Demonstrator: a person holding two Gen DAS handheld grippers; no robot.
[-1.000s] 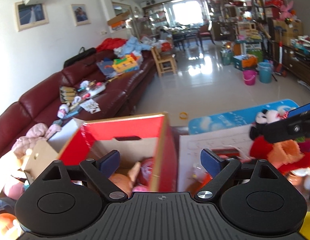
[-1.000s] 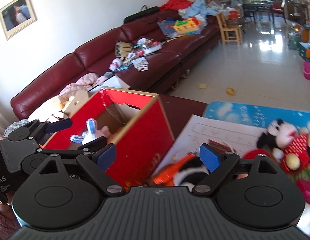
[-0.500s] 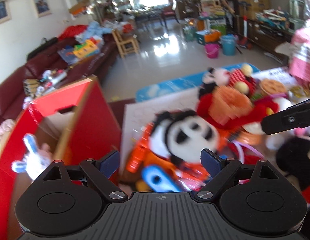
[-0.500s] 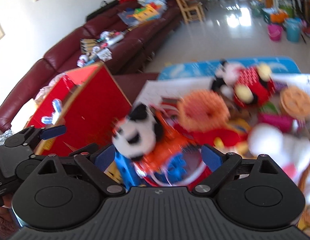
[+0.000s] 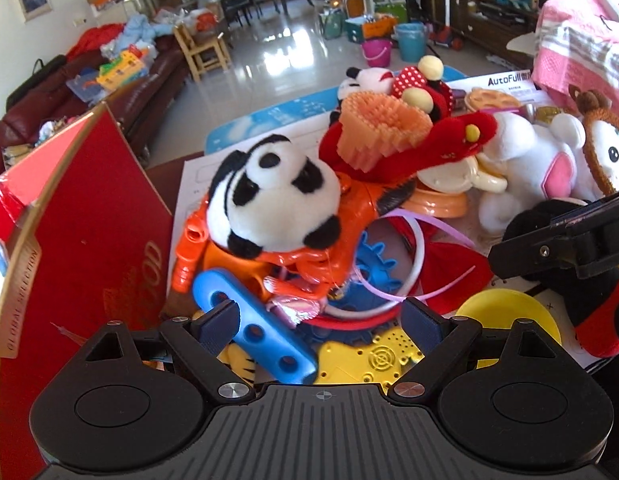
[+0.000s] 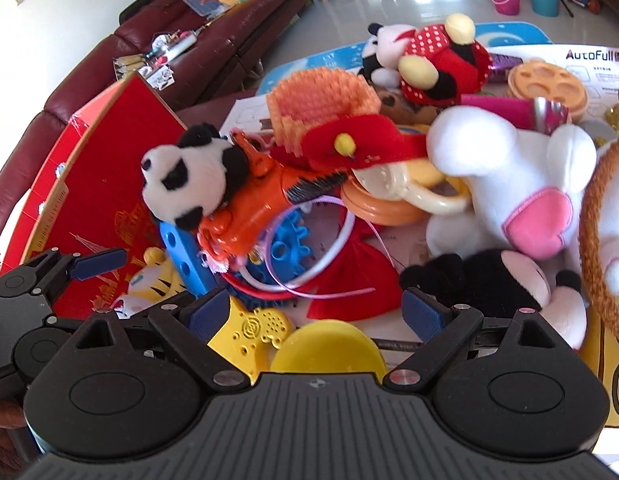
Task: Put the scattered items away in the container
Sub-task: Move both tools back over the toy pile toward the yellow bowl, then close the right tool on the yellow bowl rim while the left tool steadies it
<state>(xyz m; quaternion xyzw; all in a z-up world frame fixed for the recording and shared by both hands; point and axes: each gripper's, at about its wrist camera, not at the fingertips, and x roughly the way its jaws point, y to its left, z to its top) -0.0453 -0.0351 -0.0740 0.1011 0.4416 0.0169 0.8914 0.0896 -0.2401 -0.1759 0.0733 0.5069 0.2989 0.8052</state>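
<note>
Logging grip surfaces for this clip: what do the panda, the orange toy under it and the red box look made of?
Panda: plush fabric, fuzzy nap. Orange toy: apparently hard moulded plastic, glossy highlights. Red box: cardboard, brown edge showing, smooth printed face.

A box [image 5: 89,216] is standing at the left edge of the toy heap. A panda plush [image 5: 273,196] is lying on top of a plastic toy [image 5: 309,240], just right of the box. A perforated bar [image 5: 253,332] is lying before the panda. A white plush [image 6: 505,184] is sitting to the right, with a mouse plush [image 6: 425,60] resting behind it.
</note>
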